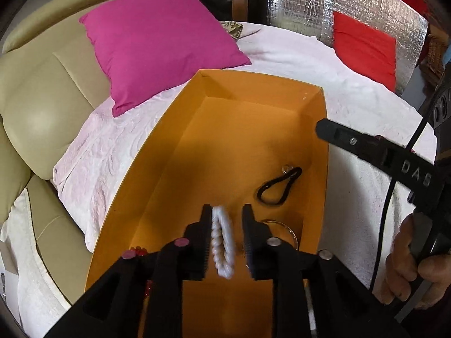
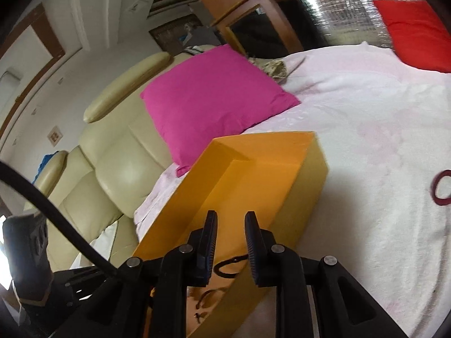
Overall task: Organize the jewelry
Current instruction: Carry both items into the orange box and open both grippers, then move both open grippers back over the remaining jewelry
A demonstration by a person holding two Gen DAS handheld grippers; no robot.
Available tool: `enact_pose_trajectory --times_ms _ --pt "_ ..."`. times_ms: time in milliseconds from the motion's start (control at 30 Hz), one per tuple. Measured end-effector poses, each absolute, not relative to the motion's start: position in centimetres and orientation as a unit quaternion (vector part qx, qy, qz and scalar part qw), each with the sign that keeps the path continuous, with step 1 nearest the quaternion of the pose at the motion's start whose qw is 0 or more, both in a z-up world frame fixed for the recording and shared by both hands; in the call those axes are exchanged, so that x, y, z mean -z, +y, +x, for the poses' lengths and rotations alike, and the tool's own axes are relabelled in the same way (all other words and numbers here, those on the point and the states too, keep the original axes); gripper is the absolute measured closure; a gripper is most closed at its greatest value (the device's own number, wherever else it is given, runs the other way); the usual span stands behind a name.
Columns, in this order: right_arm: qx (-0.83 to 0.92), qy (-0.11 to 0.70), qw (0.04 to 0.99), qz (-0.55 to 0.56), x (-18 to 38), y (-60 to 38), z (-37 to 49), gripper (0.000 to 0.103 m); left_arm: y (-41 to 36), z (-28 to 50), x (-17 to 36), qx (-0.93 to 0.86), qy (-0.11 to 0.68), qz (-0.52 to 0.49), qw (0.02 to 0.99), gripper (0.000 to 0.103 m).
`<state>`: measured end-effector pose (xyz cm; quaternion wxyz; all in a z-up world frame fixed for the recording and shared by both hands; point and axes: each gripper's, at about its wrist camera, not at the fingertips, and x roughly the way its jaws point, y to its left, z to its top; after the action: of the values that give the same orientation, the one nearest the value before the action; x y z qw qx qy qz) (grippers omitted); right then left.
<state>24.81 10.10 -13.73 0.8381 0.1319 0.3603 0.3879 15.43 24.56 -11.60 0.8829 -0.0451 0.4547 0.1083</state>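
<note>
An open orange box (image 1: 180, 129) lies on the white bed cover. My left gripper (image 1: 227, 211) is open over the box, with a white braided bracelet (image 1: 224, 242) between its fingers, against the left finger. A black loop bracelet (image 1: 277, 186) and a thin metal bangle (image 1: 284, 229) lie on the box floor. Red beads (image 1: 138, 251) show by the left finger. My right gripper (image 2: 231, 217) is open and empty above the box's (image 2: 296, 197) right wall. Its finger (image 1: 338, 135) reaches over the box rim. A dark red ring bracelet (image 2: 442, 187) lies on the cover at right.
A pink pillow (image 1: 157, 45) leans against a beige leather headboard (image 1: 36, 98) beyond the box. A red pillow (image 1: 366, 48) sits at the far right against a silver quilted wall (image 1: 304, 2). The white cover (image 2: 366, 129) spreads right of the box.
</note>
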Motion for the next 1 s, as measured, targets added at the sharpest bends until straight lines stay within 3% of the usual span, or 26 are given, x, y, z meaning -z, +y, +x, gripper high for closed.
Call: enact_pose_trajectory --times_ms 567,733,1000 --pt "-0.271 0.368 0.871 0.179 12.2 -4.0 26.4 0.080 14.8 17.4 9.0 -0.032 0.422 0.002 0.906 0.071" --pt "-0.231 0.380 0.872 0.204 12.5 -10.9 27.1 0.080 10.4 18.5 8.4 -0.015 0.417 0.018 0.909 0.059" --pt "-0.186 0.402 0.851 0.283 13.6 -20.5 28.3 0.079 3.7 21.6 9.4 -0.009 0.414 0.023 0.910 0.057"
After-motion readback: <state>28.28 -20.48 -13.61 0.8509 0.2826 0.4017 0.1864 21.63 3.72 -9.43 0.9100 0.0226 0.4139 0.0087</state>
